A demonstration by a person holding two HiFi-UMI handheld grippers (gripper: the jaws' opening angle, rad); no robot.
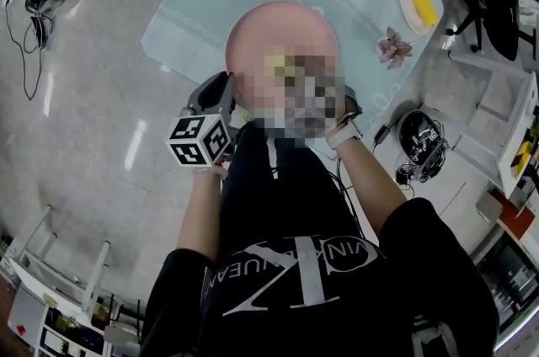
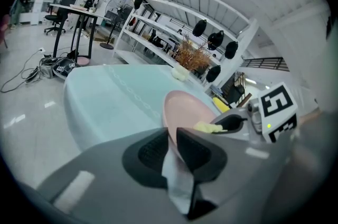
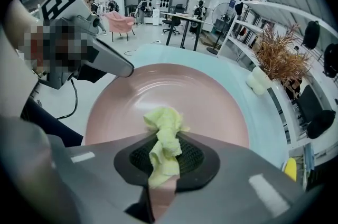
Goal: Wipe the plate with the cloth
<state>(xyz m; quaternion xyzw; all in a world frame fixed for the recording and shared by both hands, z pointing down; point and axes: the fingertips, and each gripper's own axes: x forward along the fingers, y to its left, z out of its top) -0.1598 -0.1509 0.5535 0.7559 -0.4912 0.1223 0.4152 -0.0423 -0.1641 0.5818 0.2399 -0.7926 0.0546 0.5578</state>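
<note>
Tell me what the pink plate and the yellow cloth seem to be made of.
The pink plate looks like glazed ceramic or hard plastic, I cannot tell which: smooth, with a soft sheen along its rings. The yellow cloth looks like soft matte textile, perhaps microfibre: it crumples into fuzzy folds.

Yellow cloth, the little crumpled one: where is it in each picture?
Head view: the crumpled yellow cloth is in the middle of the picture, on the round pink plate.
Left gripper view: right of centre, a small yellow lump against the plate's face.
Right gripper view: bottom centre, pinched between the jaws and touching the plate.
Shared landmark: the pink plate, which shows in all three views.
</note>
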